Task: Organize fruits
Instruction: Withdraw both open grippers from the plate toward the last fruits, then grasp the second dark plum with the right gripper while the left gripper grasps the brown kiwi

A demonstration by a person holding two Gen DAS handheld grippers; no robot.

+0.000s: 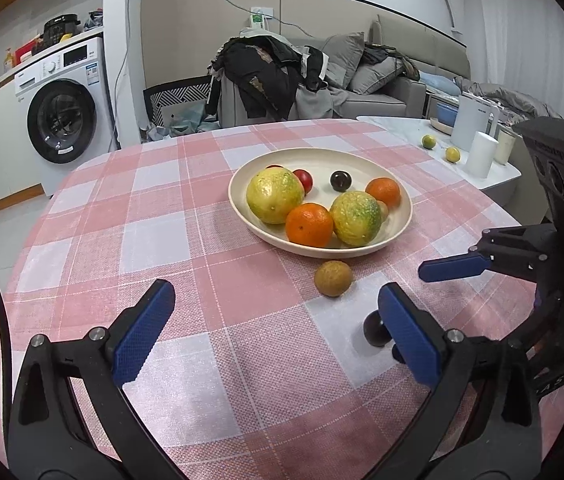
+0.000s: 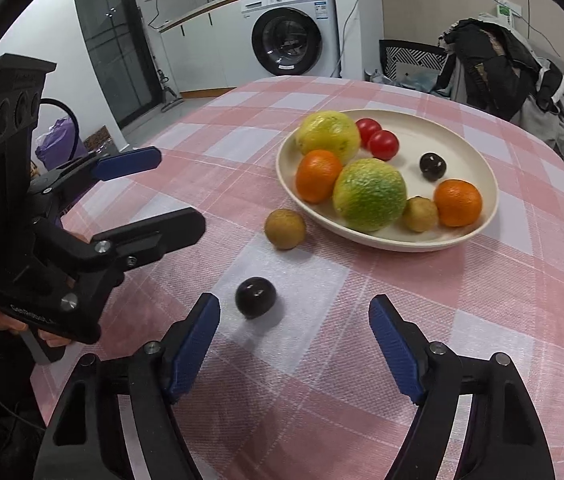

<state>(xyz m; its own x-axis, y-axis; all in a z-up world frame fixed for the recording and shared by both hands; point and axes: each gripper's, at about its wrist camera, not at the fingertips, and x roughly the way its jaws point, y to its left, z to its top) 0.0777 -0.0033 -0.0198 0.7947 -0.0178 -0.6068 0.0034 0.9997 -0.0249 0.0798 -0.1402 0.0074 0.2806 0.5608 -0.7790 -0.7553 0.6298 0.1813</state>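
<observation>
A cream plate (image 1: 400, 222) (image 2: 478, 160) on the checked tablecloth holds two yellow-green citrus, two oranges, two red tomatoes, a dark round fruit and a small brown one. A brown round fruit (image 1: 333, 278) (image 2: 285, 229) lies on the cloth just in front of the plate. A dark round fruit (image 1: 375, 329) (image 2: 255, 297) lies nearer, partly hidden behind my left gripper's right finger. My left gripper (image 1: 276, 318) is open and empty. My right gripper (image 2: 294, 330) is open and empty, just behind the dark fruit, which lies near its left finger.
The pink checked cloth (image 1: 186, 248) covers a round table. A low white side table (image 1: 498, 178) at the right carries cups, a jug and two small citrus. A washing machine (image 1: 62, 116) and a sofa with clothes (image 1: 282, 76) stand beyond.
</observation>
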